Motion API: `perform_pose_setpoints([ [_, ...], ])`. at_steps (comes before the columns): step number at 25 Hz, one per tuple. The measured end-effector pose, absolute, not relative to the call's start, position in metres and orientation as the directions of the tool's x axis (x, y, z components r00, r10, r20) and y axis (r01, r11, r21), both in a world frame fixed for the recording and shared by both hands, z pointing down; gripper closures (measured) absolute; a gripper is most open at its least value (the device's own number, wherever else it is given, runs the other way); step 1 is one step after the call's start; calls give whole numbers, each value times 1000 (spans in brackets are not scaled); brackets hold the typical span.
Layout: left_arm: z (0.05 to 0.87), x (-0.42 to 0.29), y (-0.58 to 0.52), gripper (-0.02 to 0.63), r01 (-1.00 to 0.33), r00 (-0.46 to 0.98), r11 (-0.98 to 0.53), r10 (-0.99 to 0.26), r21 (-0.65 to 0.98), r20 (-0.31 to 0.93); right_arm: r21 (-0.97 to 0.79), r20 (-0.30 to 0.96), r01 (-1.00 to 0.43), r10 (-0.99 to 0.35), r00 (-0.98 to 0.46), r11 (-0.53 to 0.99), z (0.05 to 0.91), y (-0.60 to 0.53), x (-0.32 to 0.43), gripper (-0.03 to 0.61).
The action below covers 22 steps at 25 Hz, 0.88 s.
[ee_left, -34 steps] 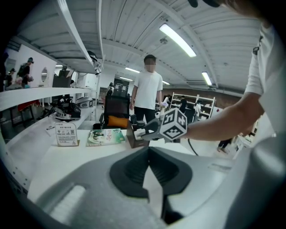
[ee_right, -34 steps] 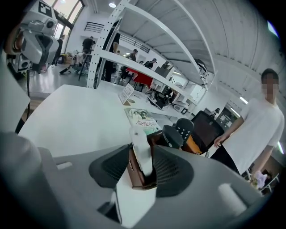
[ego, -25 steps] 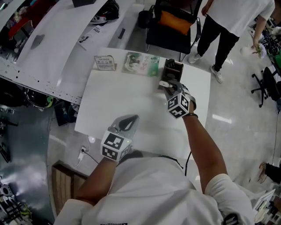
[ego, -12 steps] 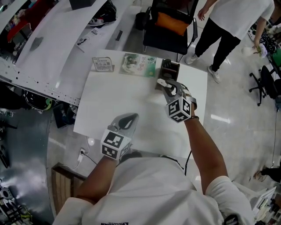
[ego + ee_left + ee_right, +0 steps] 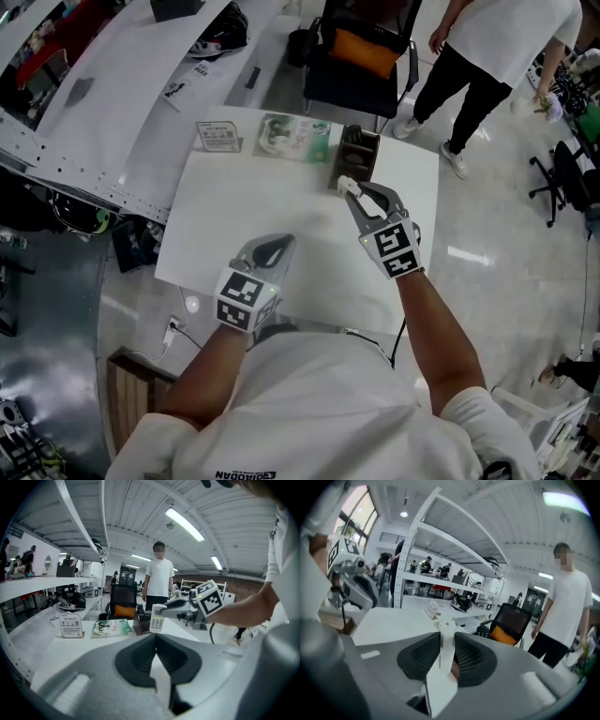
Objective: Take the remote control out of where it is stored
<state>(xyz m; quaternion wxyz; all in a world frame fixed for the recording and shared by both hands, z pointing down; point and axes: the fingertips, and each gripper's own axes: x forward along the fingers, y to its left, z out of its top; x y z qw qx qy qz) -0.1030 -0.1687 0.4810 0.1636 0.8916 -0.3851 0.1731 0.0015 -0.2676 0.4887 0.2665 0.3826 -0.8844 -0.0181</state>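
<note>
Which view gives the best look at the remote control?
Left gripper view: the remote control faces the camera, keypad visible. Right gripper view shows it edge-on between the right gripper's jaws, which have just been closing; head view shows only a small white end.

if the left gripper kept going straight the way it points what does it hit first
Probably the white tabletop, since it tilts down; the remote in the right gripper lies farther along, depth unclear.
</note>
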Motion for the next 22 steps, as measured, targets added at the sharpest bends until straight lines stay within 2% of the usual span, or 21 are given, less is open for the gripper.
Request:
perform_pose_setpoints([
  [6,485,-99,-169,612,-739,647,-653,-620,166,444,-244,449,-782,-648,-616,574,528,-260,22,477],
  [9,487,-97,-170,612,-739,648,-652,-619,170,444,-463,452,-763,-620,-642,452,559,-255,25,477],
  [12,486,-96,-169,612,-738,649,-652,-619,170,443,-675,444,-695,-616,-650,247,587,-249,30,477],
  [15,485,-97,-170,612,-740,649,-651,-624,171,436,-750,442,-647,-624,-645,137,604,-247,31,477],
  [22,490,-99,-167,612,-744,646,-644,-625,178,439,-749,481,-656,-604,-636,94,627,-243,32,474],
])
